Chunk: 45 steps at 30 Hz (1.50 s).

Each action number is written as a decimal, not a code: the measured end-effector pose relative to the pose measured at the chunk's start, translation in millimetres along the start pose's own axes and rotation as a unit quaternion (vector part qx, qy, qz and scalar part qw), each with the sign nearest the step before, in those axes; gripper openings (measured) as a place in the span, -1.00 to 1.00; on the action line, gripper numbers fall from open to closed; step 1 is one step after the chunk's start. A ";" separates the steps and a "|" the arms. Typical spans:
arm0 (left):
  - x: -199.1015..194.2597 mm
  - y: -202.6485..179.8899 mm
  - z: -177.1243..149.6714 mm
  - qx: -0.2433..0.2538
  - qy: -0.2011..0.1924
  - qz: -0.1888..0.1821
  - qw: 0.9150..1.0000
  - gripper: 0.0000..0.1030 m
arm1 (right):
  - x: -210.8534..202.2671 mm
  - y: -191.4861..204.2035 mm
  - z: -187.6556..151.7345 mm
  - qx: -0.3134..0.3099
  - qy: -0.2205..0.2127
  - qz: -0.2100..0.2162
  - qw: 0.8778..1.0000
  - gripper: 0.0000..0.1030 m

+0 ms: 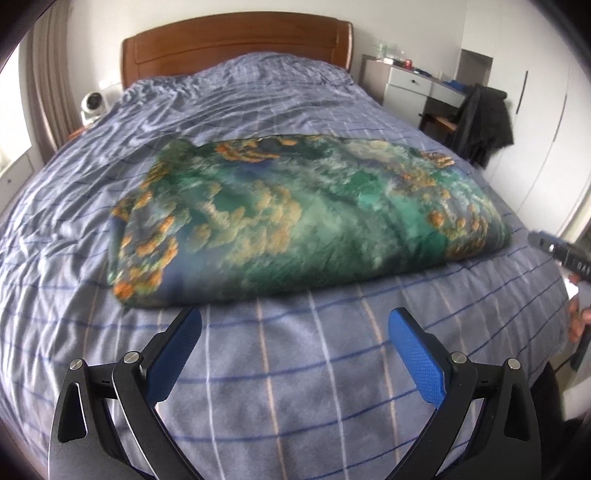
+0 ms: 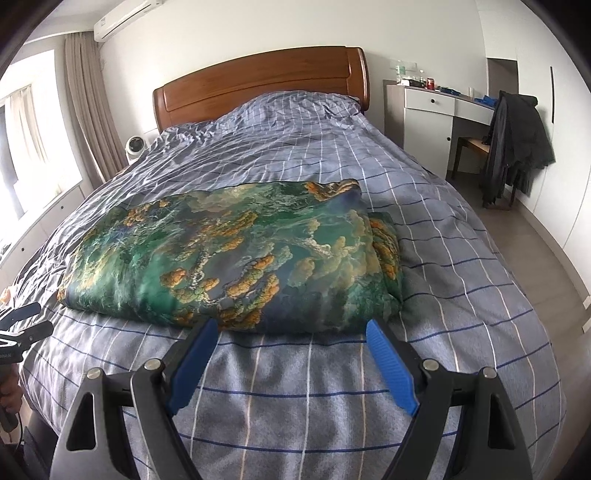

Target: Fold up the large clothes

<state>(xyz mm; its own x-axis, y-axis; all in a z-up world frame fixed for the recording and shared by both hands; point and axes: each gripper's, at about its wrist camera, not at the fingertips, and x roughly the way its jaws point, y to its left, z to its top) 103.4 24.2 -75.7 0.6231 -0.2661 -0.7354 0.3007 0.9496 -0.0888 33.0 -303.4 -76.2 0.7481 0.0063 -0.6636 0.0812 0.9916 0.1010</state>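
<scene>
1. Left wrist: left gripper (image 1: 294, 322) spread wide, empty, above the checked bed (image 1: 258, 369); folded cloth (image 1: 295, 221) lies mid-bed; headboard (image 1: 236, 44) behind
2. Right wrist: right gripper (image 2: 291, 332) spread apart just short of the cloth (image 2: 236, 258); desk (image 2: 432, 110), curtain (image 2: 88, 107) flank the bed (image 2: 424, 206)

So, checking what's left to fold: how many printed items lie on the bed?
1: the green printed cloth, already folded, lying across the checked bedspread ahead of both open grippers. Anything beneath it is hidden.

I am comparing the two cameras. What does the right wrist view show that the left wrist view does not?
Only the right wrist view shows the air conditioner and the floor. Only the left wrist view shows the tall white wardrobe doors. Both share the folded green patterned cloth on the checked bed cover, the wooden headboard, and open grippers, left and right, holding nothing.
</scene>
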 end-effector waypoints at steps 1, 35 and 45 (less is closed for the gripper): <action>1.6 1.3 10.1 -0.002 -0.002 -0.009 1.000 0.96 | 0.4 -1.5 0.2 0.003 0.002 0.000 1.000 0.64; 115.7 -69.7 61.9 0.142 0.042 0.002 0.989 0.96 | -25.3 -5.1 -9.8 0.013 -0.030 0.035 0.999 0.64; 70.6 -76.7 8.9 0.130 0.038 -0.032 0.990 0.96 | -32.1 22.7 2.1 -0.018 -0.037 0.035 0.999 0.64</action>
<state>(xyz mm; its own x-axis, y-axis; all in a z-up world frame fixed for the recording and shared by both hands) 130.8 -68.9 -114.8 0.5440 -0.3017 -0.7830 0.5191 0.8541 0.0315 12.3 -281.3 -51.1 0.7975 0.0683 -0.5995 0.0040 0.9930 0.1184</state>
